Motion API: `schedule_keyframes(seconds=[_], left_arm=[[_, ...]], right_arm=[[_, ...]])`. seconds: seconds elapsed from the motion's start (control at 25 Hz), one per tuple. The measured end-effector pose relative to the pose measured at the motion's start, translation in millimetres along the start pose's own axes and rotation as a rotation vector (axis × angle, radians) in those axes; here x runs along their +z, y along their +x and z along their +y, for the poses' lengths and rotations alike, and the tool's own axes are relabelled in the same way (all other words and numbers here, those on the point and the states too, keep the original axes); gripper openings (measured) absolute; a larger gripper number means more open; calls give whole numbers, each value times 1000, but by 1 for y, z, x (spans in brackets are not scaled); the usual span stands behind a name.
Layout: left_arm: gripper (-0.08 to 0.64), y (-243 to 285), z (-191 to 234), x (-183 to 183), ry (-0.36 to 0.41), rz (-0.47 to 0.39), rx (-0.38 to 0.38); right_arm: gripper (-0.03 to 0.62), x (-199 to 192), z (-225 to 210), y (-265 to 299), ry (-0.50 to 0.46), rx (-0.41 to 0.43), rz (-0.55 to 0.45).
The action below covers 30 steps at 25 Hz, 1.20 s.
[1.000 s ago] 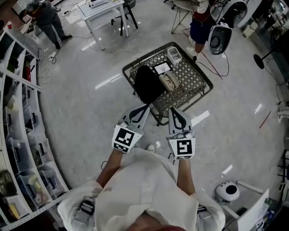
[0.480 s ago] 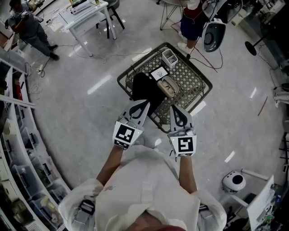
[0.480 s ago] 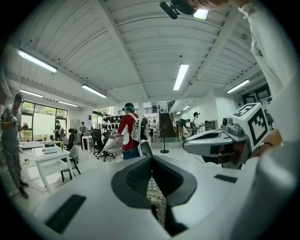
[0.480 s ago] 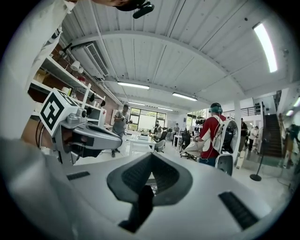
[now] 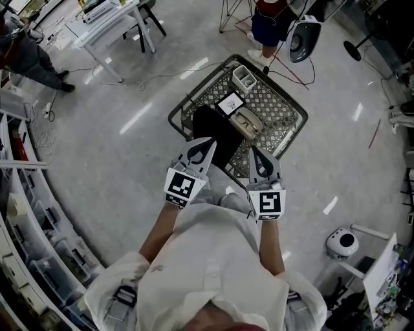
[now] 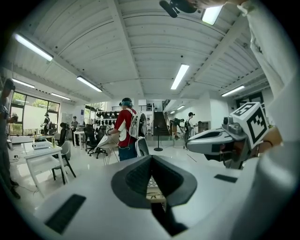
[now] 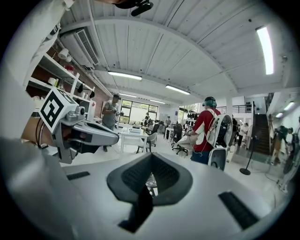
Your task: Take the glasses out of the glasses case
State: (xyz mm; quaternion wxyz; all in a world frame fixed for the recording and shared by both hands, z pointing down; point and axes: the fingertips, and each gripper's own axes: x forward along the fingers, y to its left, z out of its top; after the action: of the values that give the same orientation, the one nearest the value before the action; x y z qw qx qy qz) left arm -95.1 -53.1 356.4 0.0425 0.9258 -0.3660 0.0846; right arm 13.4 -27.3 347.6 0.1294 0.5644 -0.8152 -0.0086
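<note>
A beige glasses case [image 5: 245, 123] lies closed on a low metal mesh table [image 5: 278, 113], beside a black cloth [image 5: 217, 134]; no glasses are visible. In the head view my left gripper [image 5: 207, 142] hangs over the table's near edge above the black cloth, jaws together and holding nothing. My right gripper [image 5: 255, 152] hovers near the same edge, just short of the case, also shut and empty. In the left gripper view the jaws [image 6: 151, 160] meet, and a sliver of mesh shows below them. The right gripper's jaws [image 7: 151, 169] meet the same way.
On the mesh table also sit a white marker card [image 5: 231, 102] and a small white bin [image 5: 244, 77]. A person in a red top [image 5: 272, 16] stands behind it beside a fan [image 5: 299, 40]. Shelves [image 5: 22, 213] line the left; a white desk [image 5: 107, 16] stands far left.
Both grippers have moved forward toward the mesh table, from short of it to over its near edge. Both stay shut throughout.
</note>
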Motion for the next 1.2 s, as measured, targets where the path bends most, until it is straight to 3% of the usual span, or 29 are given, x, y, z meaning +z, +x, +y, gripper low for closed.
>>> schedule_keyframes(seconds=[0.52,0.88,1.2], left_arm=[[12,42,24,-24,-28,42,-37],[12,77,43,-38,-33,103,-16],[12,116,49,-66,-55,169,-46]], right_arm=[[6,-32,-19,39,32,-20,69],[6,-52,-48,77,49,5,103],[6,-87,-72,110,56,7,162]])
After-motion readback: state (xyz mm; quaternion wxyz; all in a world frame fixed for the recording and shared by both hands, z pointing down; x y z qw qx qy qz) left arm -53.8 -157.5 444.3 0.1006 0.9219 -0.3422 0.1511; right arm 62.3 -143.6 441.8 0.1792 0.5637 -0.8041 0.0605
